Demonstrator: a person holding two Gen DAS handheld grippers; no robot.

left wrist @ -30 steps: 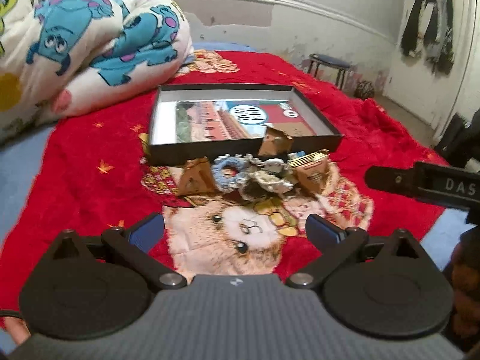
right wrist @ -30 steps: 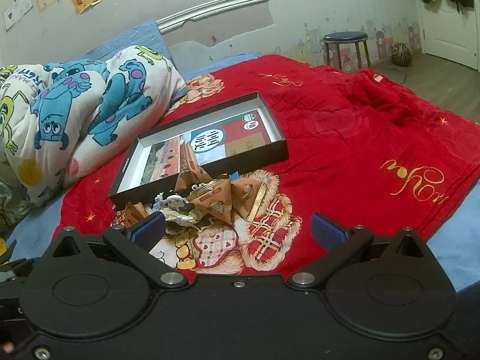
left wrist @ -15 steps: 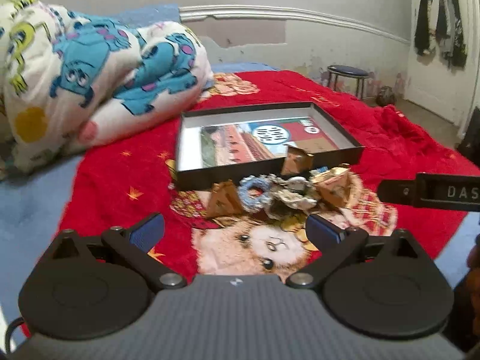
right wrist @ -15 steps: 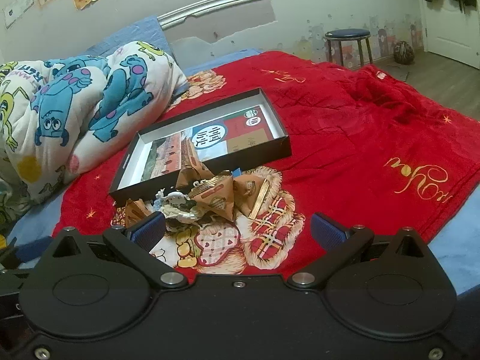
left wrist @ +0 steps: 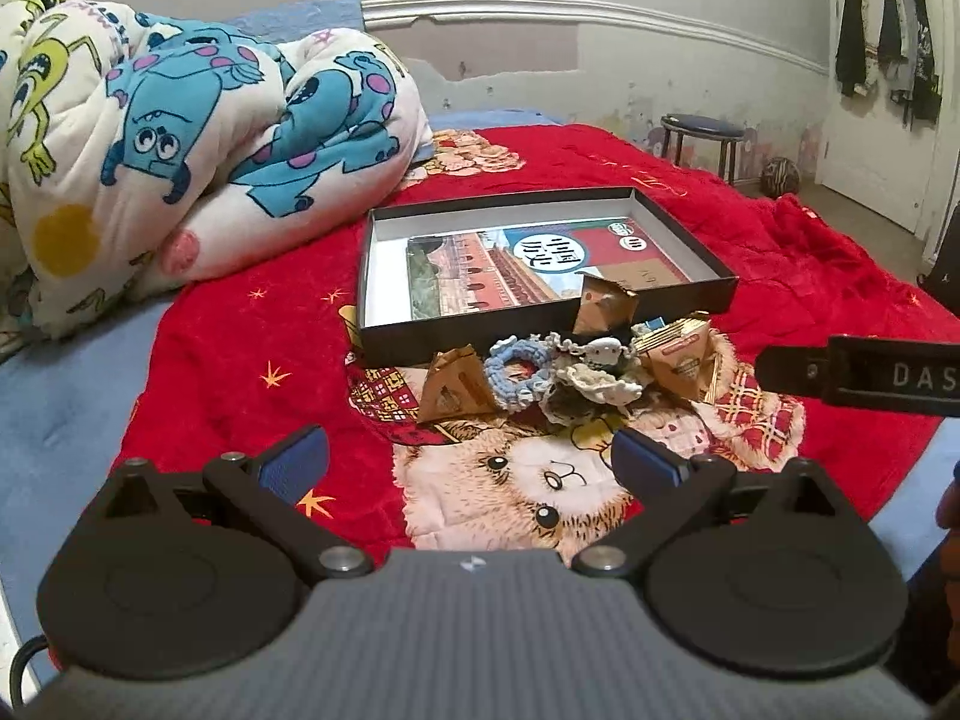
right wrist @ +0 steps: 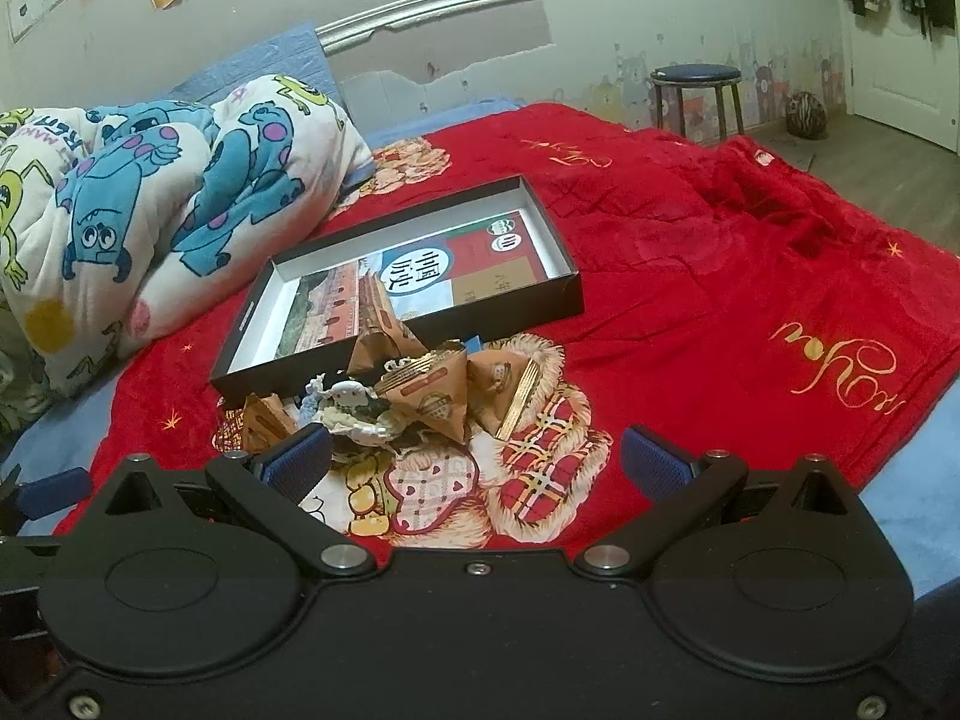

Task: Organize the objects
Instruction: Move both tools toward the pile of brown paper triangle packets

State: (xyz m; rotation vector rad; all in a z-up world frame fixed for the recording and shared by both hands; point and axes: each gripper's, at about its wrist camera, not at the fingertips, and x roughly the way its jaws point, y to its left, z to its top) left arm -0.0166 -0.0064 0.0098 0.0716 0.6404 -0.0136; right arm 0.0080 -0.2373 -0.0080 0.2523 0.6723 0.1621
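Approach stage — both the left gripper (left wrist: pixel 471 459) and right gripper (right wrist: pixel 477 459) are spread wide, empty. The packet-and-scrunchie pile (left wrist: pixel 576 369) lies against the black box (left wrist: pixel 474 333); you must select one piece first.

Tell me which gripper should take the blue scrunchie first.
Left, probably. The blue scrunchie lies almost straight ahead of the open left gripper; for the right gripper it is mostly hidden behind other pile items.

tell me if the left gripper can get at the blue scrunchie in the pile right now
Probably yes. The left gripper is open and empty, and the blue scrunchie lies ahead of it at the pile's near edge, with only bare blanket between. A brown triangular packet crowds its left side.
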